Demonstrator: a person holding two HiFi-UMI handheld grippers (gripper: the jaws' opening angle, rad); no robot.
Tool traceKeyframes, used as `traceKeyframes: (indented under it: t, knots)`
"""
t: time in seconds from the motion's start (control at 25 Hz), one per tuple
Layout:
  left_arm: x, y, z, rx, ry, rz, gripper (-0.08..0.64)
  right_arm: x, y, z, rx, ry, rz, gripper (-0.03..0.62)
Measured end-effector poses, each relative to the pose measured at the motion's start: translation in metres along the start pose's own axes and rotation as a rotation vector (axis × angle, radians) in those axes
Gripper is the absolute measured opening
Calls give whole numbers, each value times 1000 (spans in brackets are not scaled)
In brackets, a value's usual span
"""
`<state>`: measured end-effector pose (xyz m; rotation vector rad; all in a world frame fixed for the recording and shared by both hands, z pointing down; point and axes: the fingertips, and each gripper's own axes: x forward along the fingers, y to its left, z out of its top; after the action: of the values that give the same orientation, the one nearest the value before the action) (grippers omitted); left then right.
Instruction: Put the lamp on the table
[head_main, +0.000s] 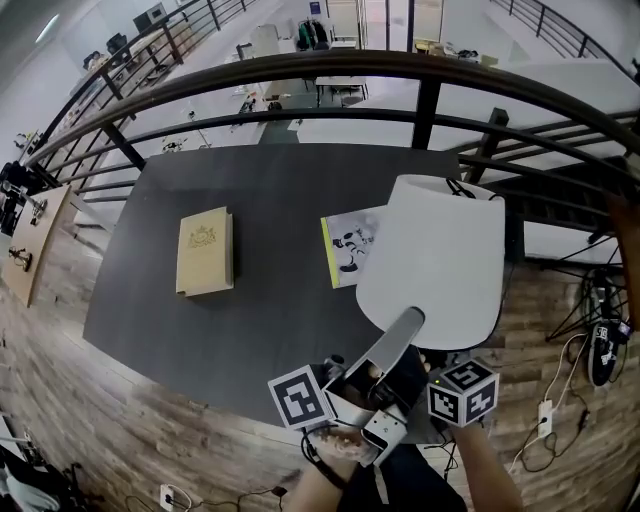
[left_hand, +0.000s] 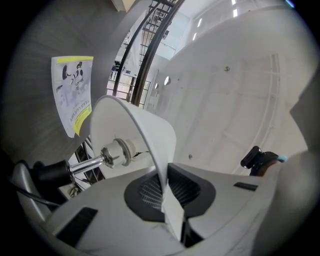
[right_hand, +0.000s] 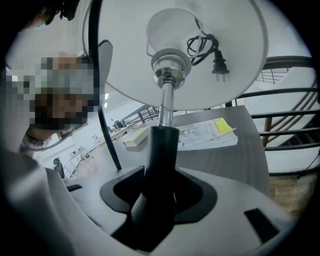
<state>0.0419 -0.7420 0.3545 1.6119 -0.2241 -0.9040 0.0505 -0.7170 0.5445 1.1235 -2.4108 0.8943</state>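
Observation:
I hold the lamp tilted over the near right corner of the dark table (head_main: 270, 310). Its white shade (head_main: 430, 255) covers that corner. My left gripper (head_main: 403, 328) is shut on the thin rim of the shade (left_hand: 165, 192), which stands edge-on between the pads. The chrome socket (left_hand: 117, 152) shows inside the shade. My right gripper (right_hand: 159, 200) is shut on the lamp's black stem (right_hand: 161, 150), below the chrome neck. Under the shade hangs the coiled cord with its plug (right_hand: 212, 52). In the head view only the right gripper's marker cube (head_main: 463, 390) shows.
A tan book (head_main: 205, 250) lies left of centre on the table. A printed leaflet with a yellow edge (head_main: 348, 245) lies partly under the shade. A dark metal railing (head_main: 430, 100) runs behind the table. Cables and a power strip (head_main: 545, 415) lie on the floor at right.

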Motion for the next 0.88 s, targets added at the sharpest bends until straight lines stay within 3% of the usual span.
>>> traceKeyframes:
  t: [0.88]
  knots:
    - [41,41,22,9,9,31,32,28,-57,24,-9,2,-22,187]
